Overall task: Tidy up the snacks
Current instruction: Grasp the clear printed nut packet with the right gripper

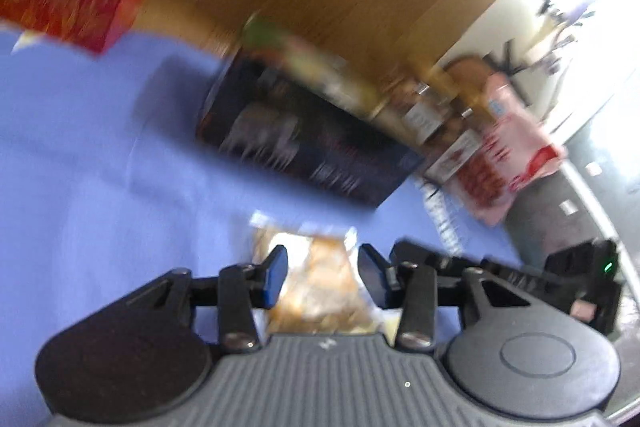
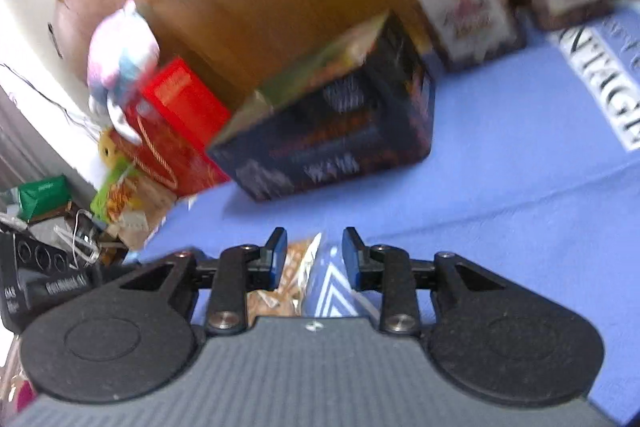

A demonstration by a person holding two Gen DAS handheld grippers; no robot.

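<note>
below, both grippers' fingers [image 1: 276,275] apart over a clear snack packet [image 1: 320,287] on blue cloth [image 1: 100,167], gripping nothing

Each view is taken from just behind its own claw, angled down and forward along the fingers, close over the blue cloth [image 1: 100,155]. The dark box [image 1: 304,143] ahead of the claws is shared by both views, as are the clear snack packet [image 1: 320,283] between the fingers and the red box [image 2: 176,131] beyond.
</note>
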